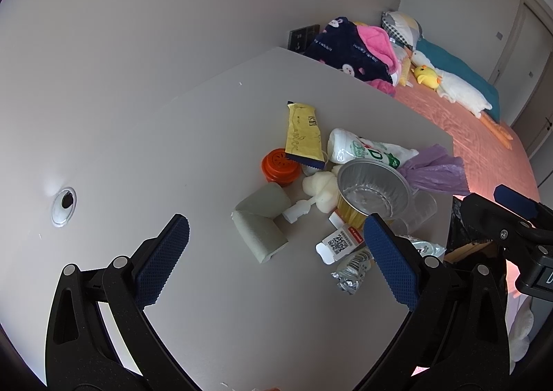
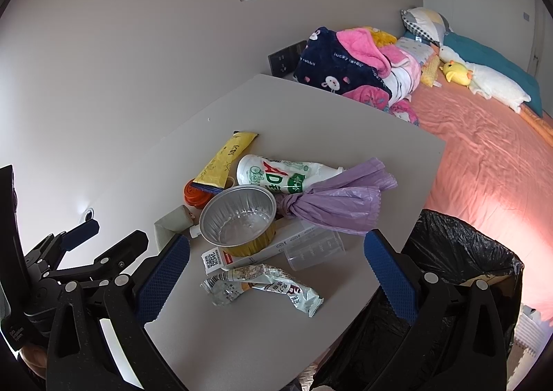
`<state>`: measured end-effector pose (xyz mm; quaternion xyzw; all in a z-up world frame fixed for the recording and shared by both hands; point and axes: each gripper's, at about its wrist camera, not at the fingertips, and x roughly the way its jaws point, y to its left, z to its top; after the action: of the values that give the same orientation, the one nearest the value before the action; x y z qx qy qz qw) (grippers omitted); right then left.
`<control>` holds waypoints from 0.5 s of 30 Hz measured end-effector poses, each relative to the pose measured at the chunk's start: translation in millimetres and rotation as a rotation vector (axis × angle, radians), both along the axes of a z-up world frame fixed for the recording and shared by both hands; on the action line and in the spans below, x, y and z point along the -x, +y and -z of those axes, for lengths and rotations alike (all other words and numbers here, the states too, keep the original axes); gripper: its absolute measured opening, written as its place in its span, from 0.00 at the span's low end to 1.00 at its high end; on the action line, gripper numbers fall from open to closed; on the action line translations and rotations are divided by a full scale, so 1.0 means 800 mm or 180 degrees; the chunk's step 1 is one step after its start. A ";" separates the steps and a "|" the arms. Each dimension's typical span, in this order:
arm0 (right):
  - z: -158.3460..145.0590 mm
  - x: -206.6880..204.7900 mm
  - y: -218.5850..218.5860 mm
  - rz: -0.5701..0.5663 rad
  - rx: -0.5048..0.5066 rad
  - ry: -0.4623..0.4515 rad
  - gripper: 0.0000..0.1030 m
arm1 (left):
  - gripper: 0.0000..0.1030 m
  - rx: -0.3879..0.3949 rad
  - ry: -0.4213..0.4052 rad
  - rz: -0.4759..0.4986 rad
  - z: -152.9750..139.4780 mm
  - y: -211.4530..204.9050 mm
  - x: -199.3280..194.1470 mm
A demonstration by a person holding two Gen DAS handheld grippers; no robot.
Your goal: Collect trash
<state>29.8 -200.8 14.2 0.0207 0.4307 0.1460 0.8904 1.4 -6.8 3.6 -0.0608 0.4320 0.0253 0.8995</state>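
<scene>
1. Left wrist view: the left gripper (image 1: 276,249) hangs over the grey worktop (image 1: 172,149) with its jaws spread wide and nothing between them; the trash lies in a heap ahead and to the right; two grey foam blocks (image 1: 262,225) lie nearest, just beyond the blue pads; behind them sit an orange cap (image 1: 280,166) and a yellow wrapper (image 1: 304,131) whose lower end rests on the cap; a foil bowl (image 1: 373,190) stands upright on a gold base, with a white bottle (image 1: 366,149) lying on its side behind it and a knotted purple bag (image 1: 435,169) to its right; a white box with a QR code (image 1: 342,242) and a crumpled silver wrapper (image 1: 352,273) lie near the right pad; the right gripper (image 1: 511,214) shows at the right edge, past the worktop's side, and whether it is open cannot be told from here; a bed (image 1: 484,135) with a pink sheet lies beyond.

2. Right wrist view: the right gripper (image 2: 276,259) has its jaws wide apart and holds nothing; the silver wrapper (image 2: 262,287) lies on the worktop (image 2: 242,339) between and just ahead of the pads; the foil bowl (image 2: 238,218) sits on the white box (image 2: 221,258), touching the purple bag (image 2: 331,204); a clear plastic cup (image 2: 314,249) lies on its side beside the box; a bin lined with a black bag (image 2: 466,252) stands off the worktop's right edge, partly behind the right pad; the left gripper (image 2: 93,235) shows at the left, open.
</scene>
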 end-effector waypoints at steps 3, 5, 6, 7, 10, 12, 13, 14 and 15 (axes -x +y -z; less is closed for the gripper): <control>0.000 -0.001 0.000 0.0000 0.0003 0.0002 0.98 | 0.95 0.0001 0.0003 -0.0001 0.001 0.000 0.000; 0.001 -0.001 0.000 -0.0002 0.0001 0.0009 0.98 | 0.95 0.0003 0.0008 -0.0005 0.002 0.001 0.000; 0.002 -0.001 -0.001 -0.0003 0.0004 0.0012 0.98 | 0.95 0.0003 0.0007 -0.0006 0.002 0.001 0.000; 0.002 -0.001 -0.001 -0.0003 0.0001 0.0013 0.98 | 0.95 0.0005 0.0010 -0.0009 0.003 0.002 -0.001; 0.003 -0.001 -0.001 -0.0006 0.0003 0.0019 0.98 | 0.95 0.0011 0.0020 -0.0025 0.005 0.003 -0.001; 0.003 -0.001 -0.001 -0.0007 0.0005 0.0020 0.98 | 0.95 0.0021 0.0024 -0.0034 0.006 0.004 -0.001; 0.003 -0.002 -0.001 -0.0008 0.0004 0.0023 0.98 | 0.95 0.0024 0.0027 -0.0038 0.007 0.004 -0.001; 0.004 -0.002 0.000 -0.0009 0.0006 0.0027 0.98 | 0.95 0.0026 0.0030 -0.0039 0.007 0.004 -0.001; 0.005 -0.002 0.000 -0.0009 0.0009 0.0032 0.98 | 0.95 0.0027 0.0031 -0.0039 0.007 0.005 -0.001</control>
<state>31.1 -200.9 10.3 0.0196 0.4354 0.1466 0.8880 2.5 -3.1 -2.3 -0.0672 0.4361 0.0293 0.8969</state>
